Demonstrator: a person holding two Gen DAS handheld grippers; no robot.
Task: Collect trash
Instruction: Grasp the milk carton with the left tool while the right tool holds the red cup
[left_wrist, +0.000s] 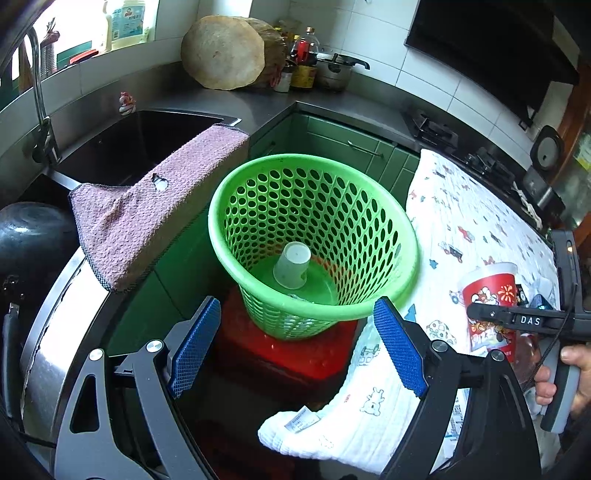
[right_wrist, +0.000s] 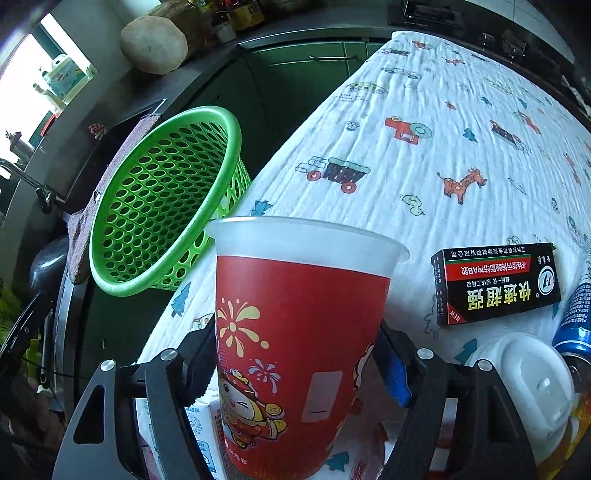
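Right gripper (right_wrist: 295, 373) jaws clamped on red cup (right_wrist: 299, 350), above table (right_wrist: 424, 122). Basket (right_wrist: 162, 199) at 10 o'clock, white cup (left_wrist: 291, 266) inside. Left gripper (left_wrist: 295, 350) jaws apart, nothing between them. Risks: thin cup probably buckles under squeeze, slips; release short of rim, cup drops to floor; arm nudges box (right_wrist: 495, 282).

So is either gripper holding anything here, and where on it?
The right gripper grips the red cup by its lower side walls. The left gripper is open and empty.
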